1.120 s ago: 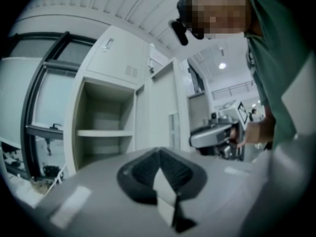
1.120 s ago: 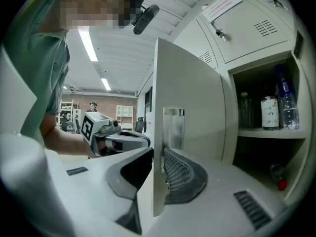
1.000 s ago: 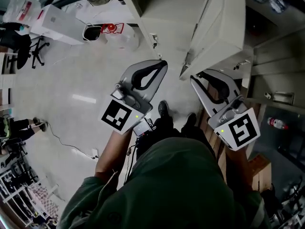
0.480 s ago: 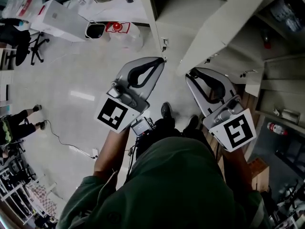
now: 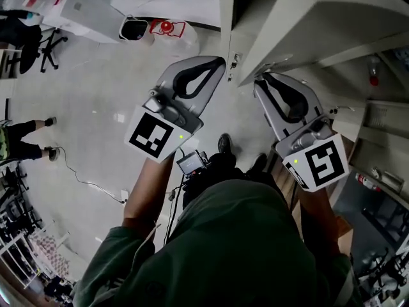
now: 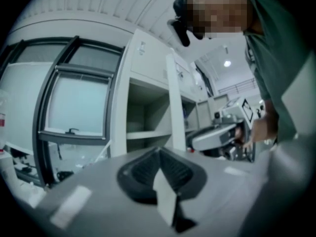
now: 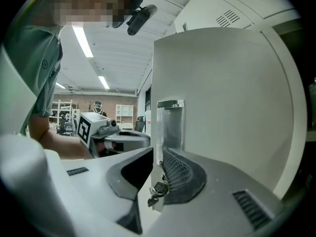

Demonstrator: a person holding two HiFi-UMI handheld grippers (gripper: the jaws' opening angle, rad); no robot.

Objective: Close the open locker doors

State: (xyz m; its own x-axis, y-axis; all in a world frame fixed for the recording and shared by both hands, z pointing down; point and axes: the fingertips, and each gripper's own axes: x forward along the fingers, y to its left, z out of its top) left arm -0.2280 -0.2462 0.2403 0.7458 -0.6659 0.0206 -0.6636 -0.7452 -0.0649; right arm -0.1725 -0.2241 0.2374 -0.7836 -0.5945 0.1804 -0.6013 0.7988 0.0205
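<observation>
At centre of the right gripper view, the right claw (image 7: pixel 158 157) straddles the open locker door (image 7: pixel 222 98) edge, jaws apart, having just been closing. Left claw (image 6: pixel 160 154): jaws together, empty.

The jaws of the right gripper (image 7: pixel 157 156) had just been closing astride the edge of the open locker door (image 7: pixel 222 98), keys (image 7: pixel 157 191) dangling there; the left gripper (image 7: pixel 134 141) stood beside.

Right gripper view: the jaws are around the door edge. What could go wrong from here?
The right gripper has just been closing its jaws with the locker door edge between them. The keys hang there too, so the jaws may pinch or bend them. The left gripper sits near the locker frame, so the swinging door might hit it.
</observation>
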